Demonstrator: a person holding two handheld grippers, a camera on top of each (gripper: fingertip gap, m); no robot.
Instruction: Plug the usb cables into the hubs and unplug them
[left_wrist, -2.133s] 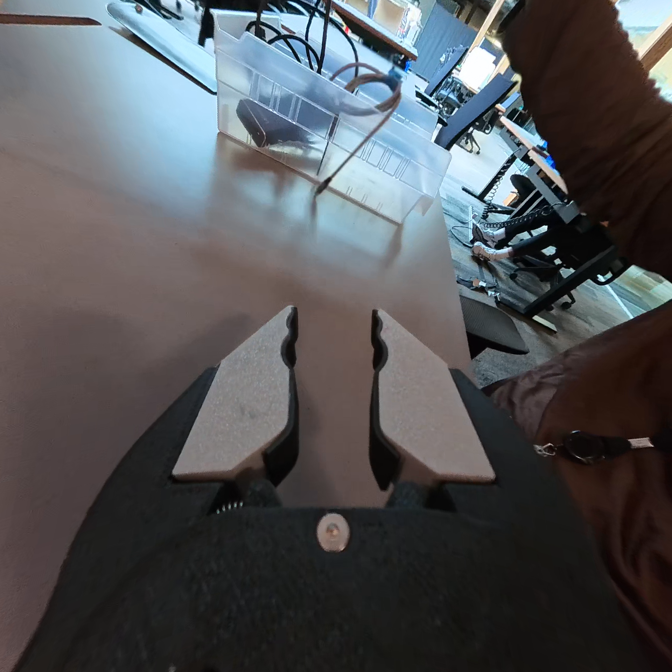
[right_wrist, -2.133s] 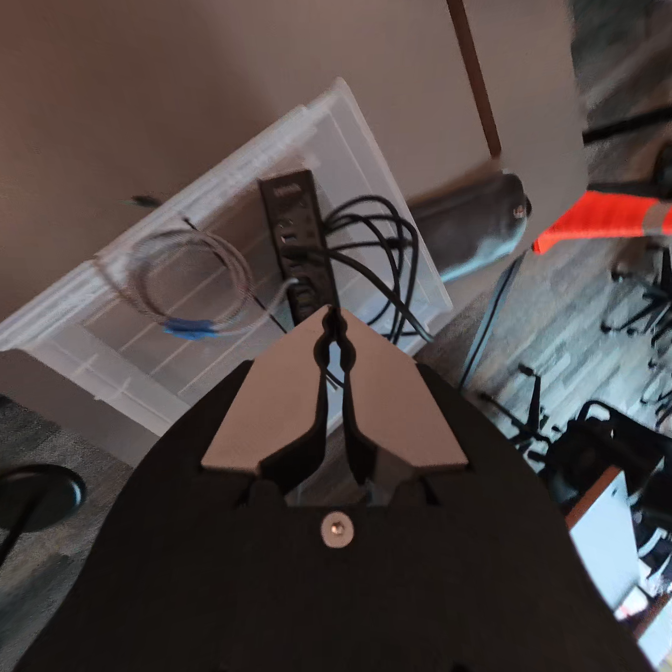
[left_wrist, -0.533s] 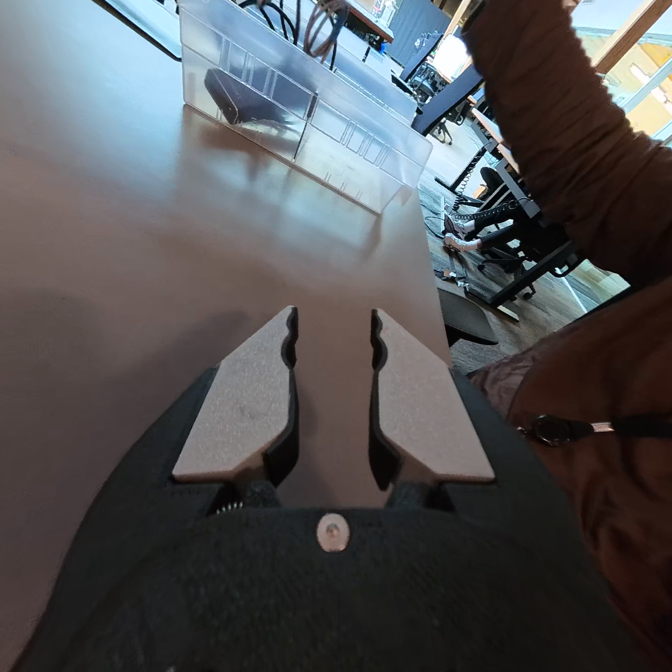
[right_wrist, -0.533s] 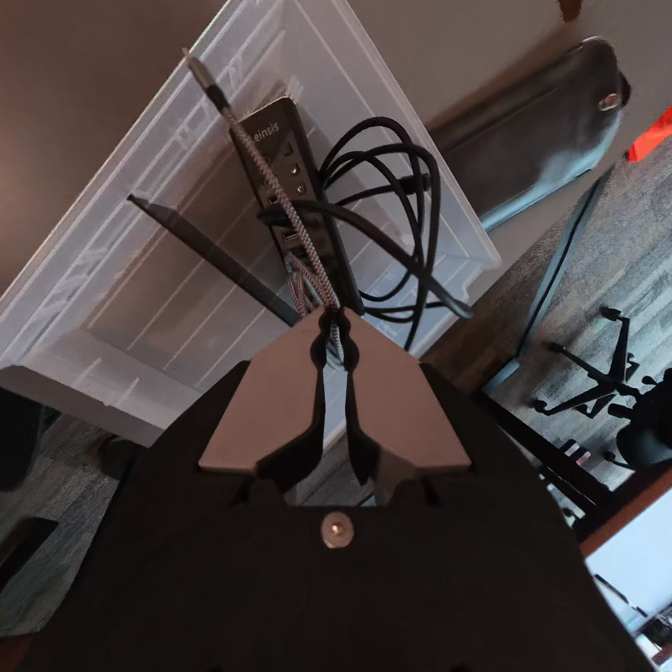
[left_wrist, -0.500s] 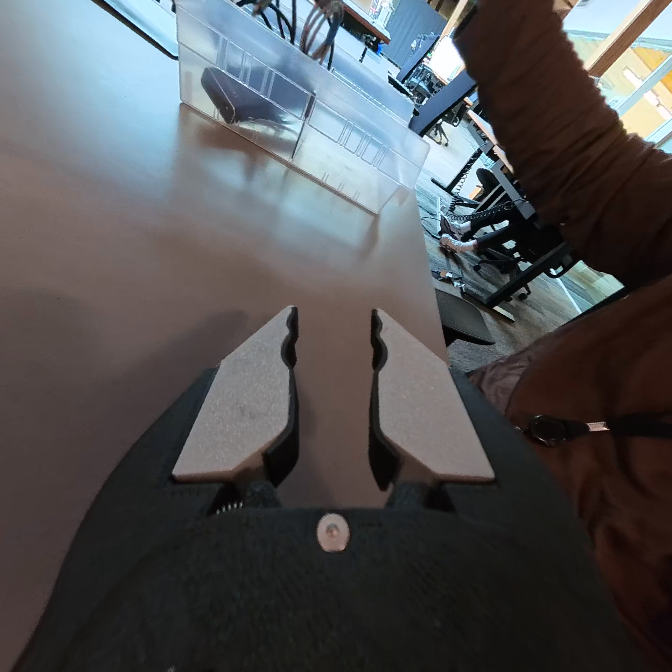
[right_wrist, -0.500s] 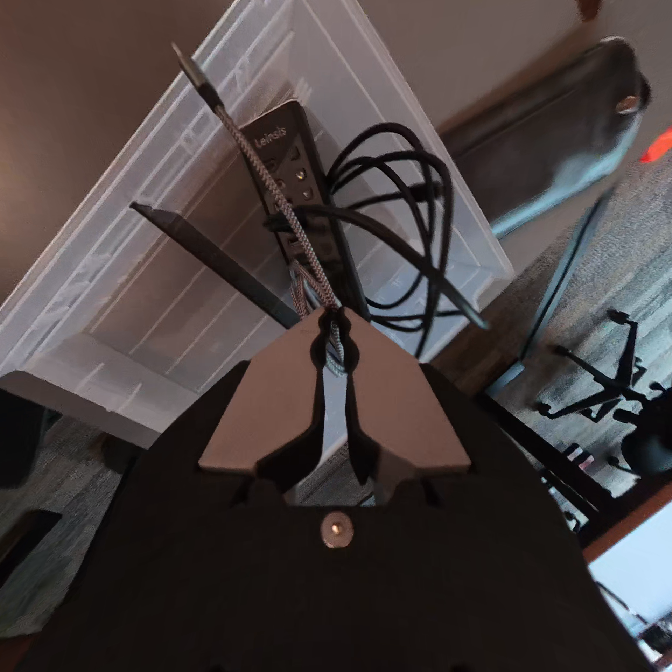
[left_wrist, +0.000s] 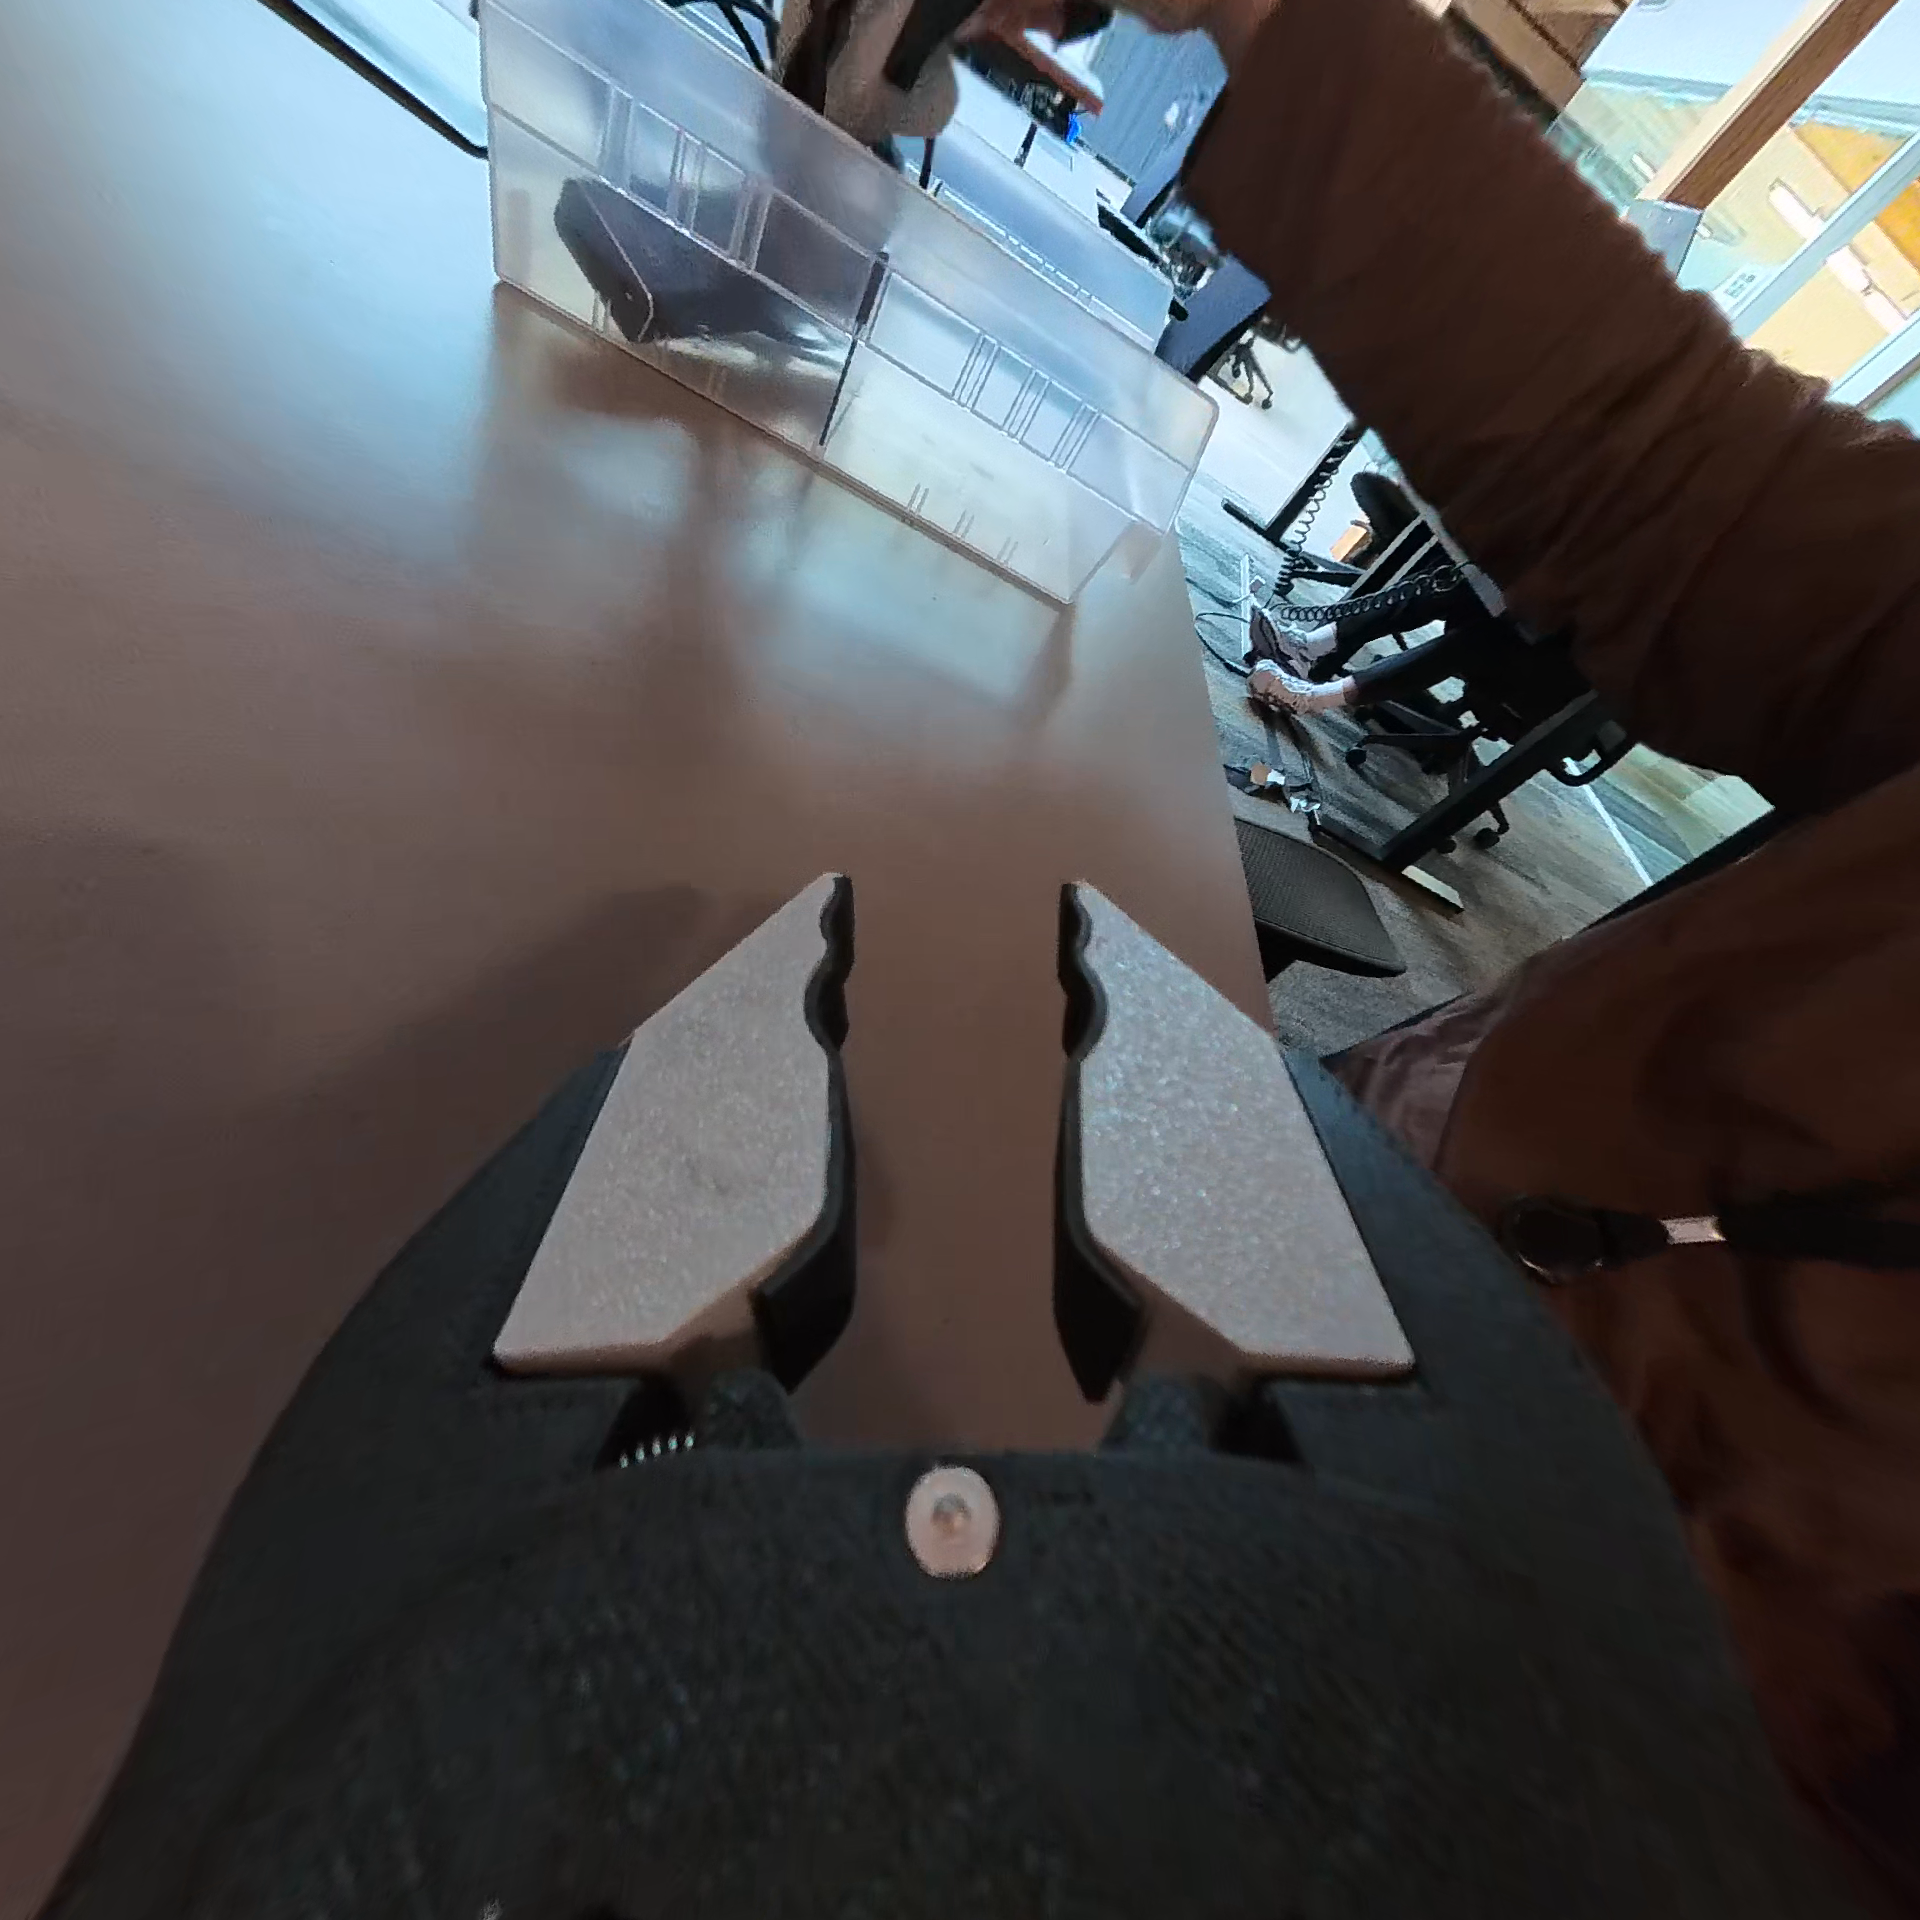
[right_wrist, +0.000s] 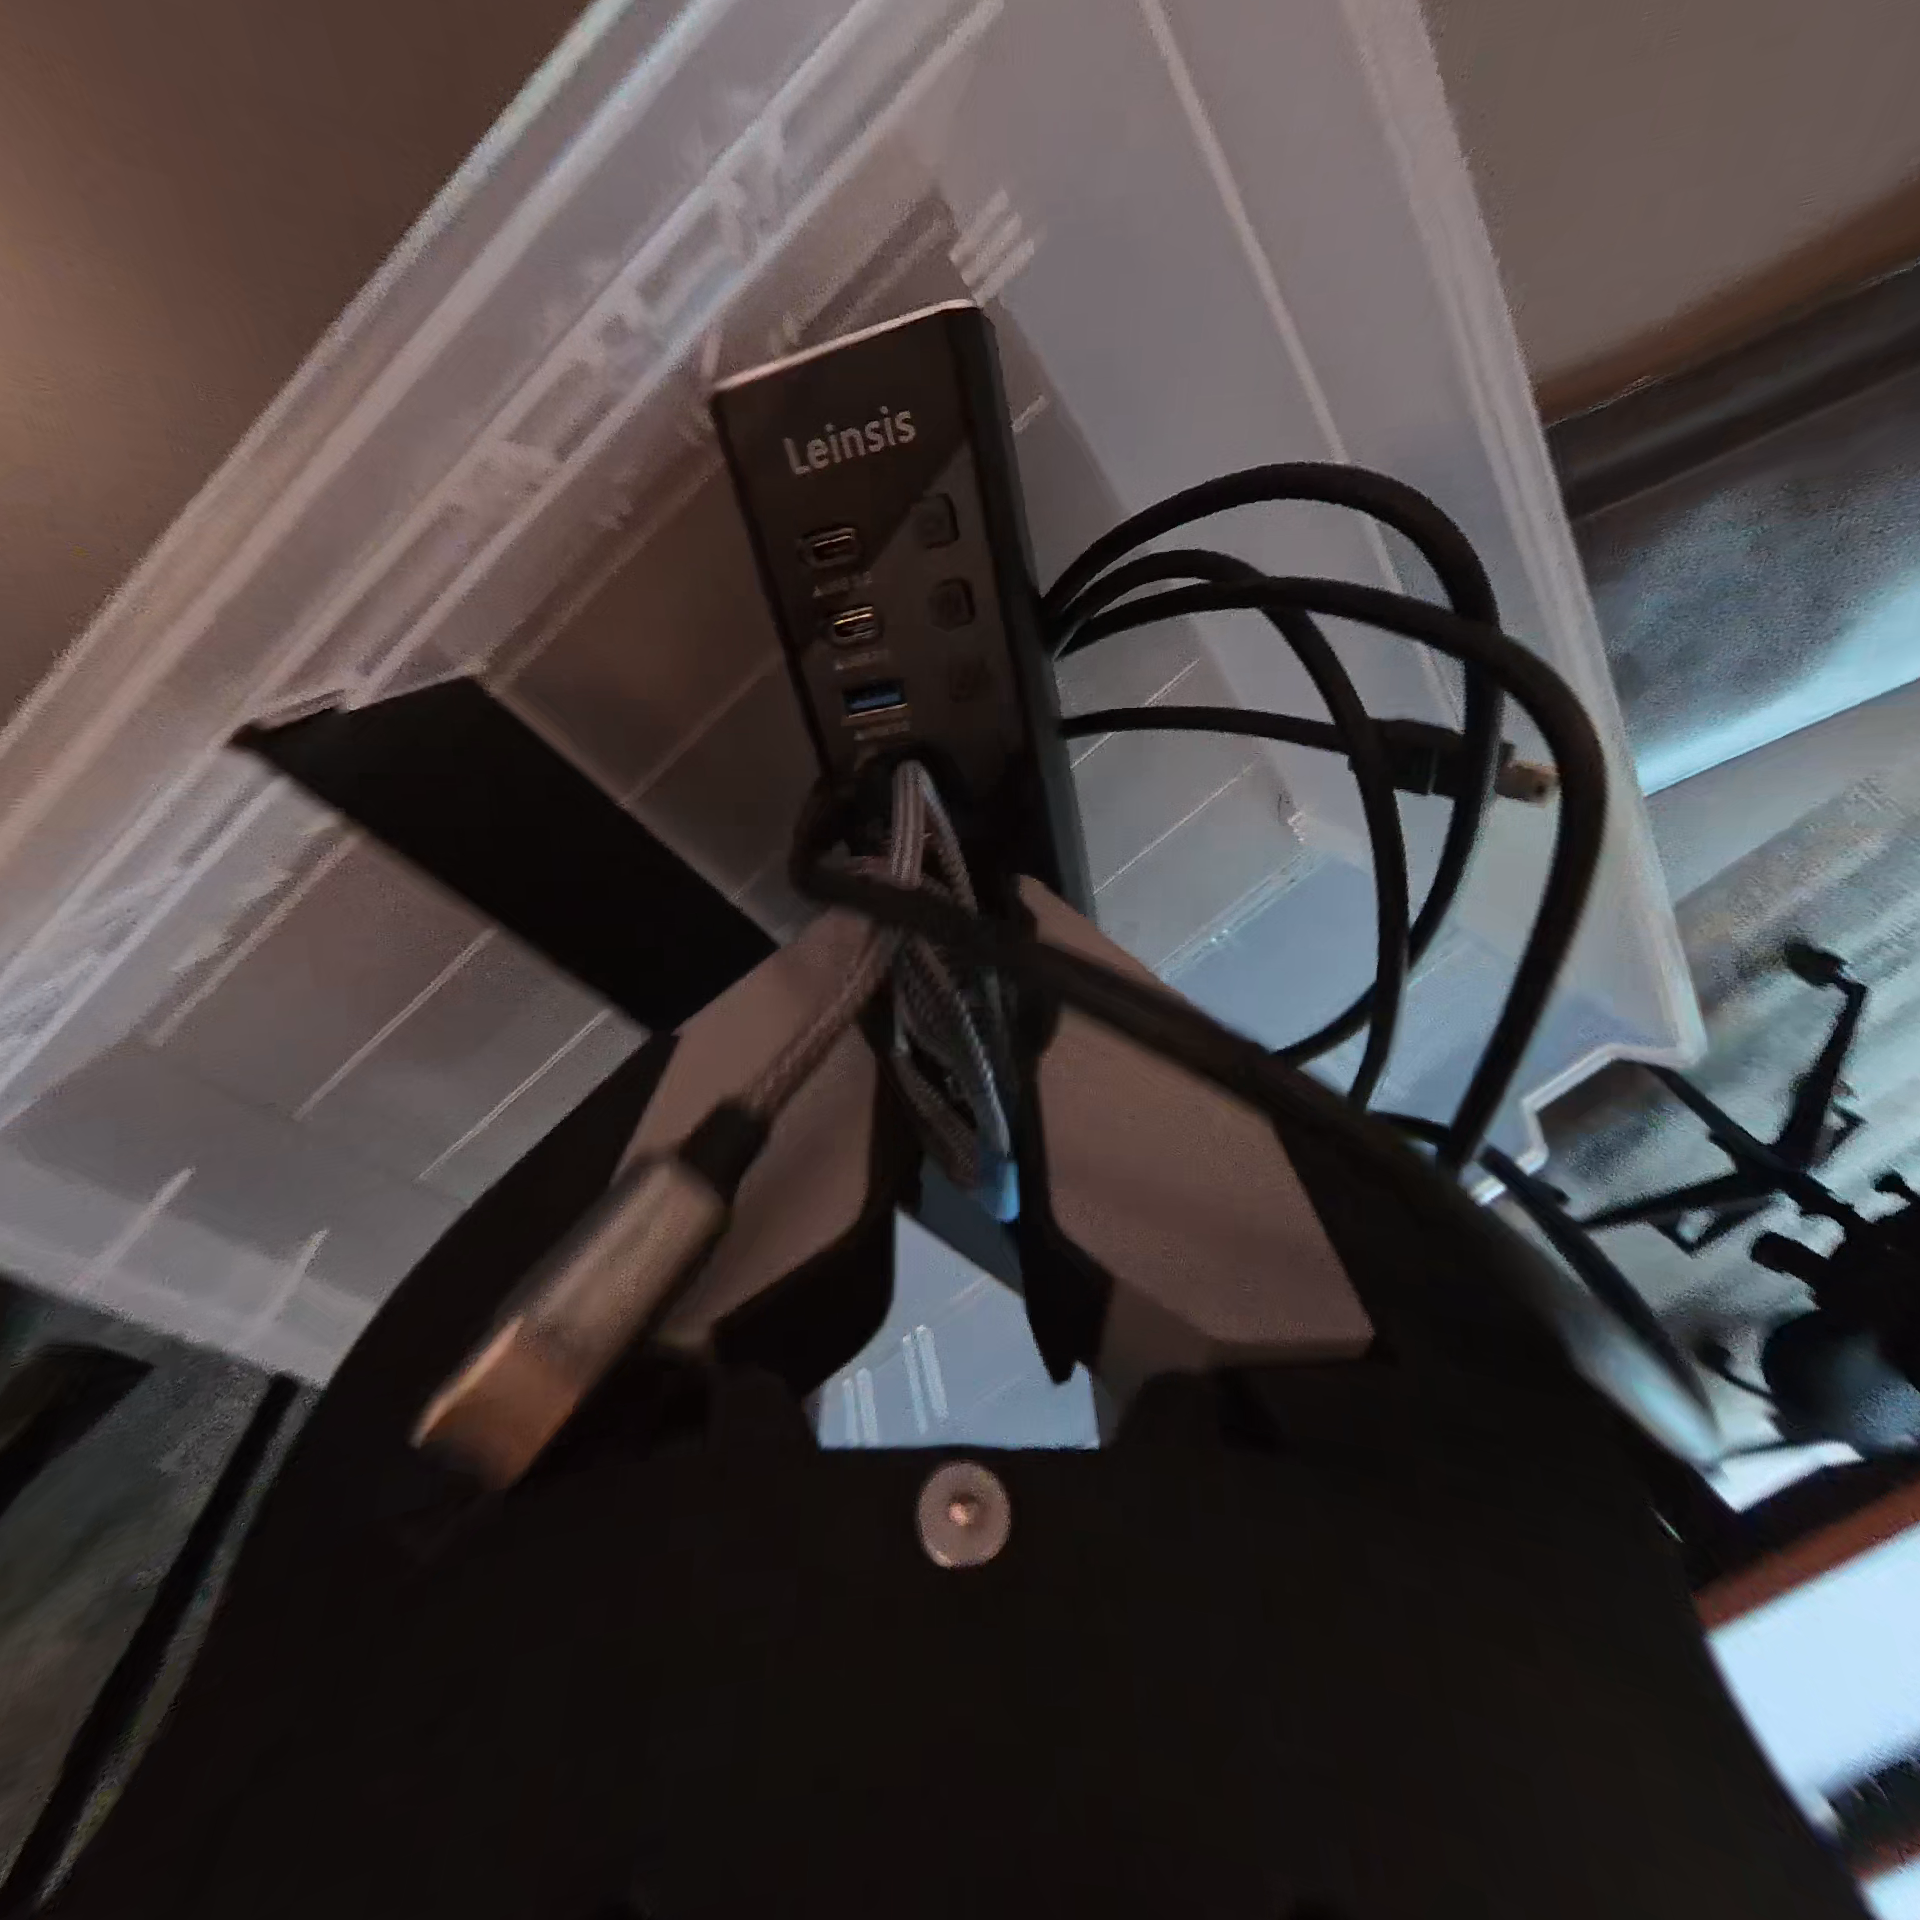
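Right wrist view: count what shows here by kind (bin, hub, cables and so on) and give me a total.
Clear bin: 1
USB hub: 1
Black divider: 1
Braided grey cable: 1
Right gripper: 1
Black cables: tangled loops, number unclear
Total: 5, plus the black cables
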